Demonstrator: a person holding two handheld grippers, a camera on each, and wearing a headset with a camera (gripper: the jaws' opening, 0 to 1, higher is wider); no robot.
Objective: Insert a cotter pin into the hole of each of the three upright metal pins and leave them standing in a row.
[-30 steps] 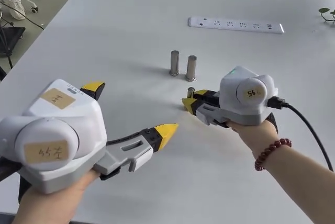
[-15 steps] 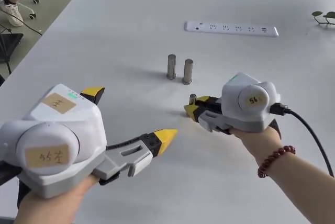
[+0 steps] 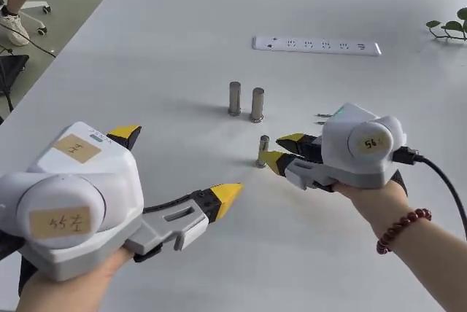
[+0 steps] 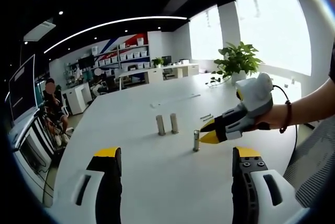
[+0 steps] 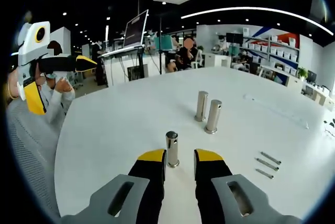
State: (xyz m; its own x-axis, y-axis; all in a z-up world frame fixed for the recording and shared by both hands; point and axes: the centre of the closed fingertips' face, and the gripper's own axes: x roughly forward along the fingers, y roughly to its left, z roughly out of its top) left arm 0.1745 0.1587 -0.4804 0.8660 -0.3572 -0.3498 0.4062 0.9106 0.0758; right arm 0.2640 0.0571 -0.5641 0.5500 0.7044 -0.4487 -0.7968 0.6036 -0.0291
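Observation:
Three upright metal pins stand on the white table: two side by side at the back [image 3: 234, 98] [image 3: 257, 104], and a shorter-looking one nearer [image 3: 263, 151]. My right gripper [image 3: 282, 149] is open by a narrow gap. That near pin [image 5: 172, 148] stands free just ahead of its yellow tips. Three thin cotter pins [image 5: 267, 164] lie flat to the right of the back pins. My left gripper [image 3: 175, 165] hangs wide open over the near left of the table, holding nothing. In the left gripper view the pins [image 4: 160, 124] are ahead of the left gripper [image 4: 176, 153].
A white power strip [image 3: 316, 45] lies at the far side of the table. A small plant [image 3: 449, 26] sits at the far right edge. The table's left edge [image 3: 44, 57] drops to the floor, where a chair and a person's foot show.
My right gripper has drawn back a little to the right, so the near pin now stands free in front of its tips. The left gripper has held its place.

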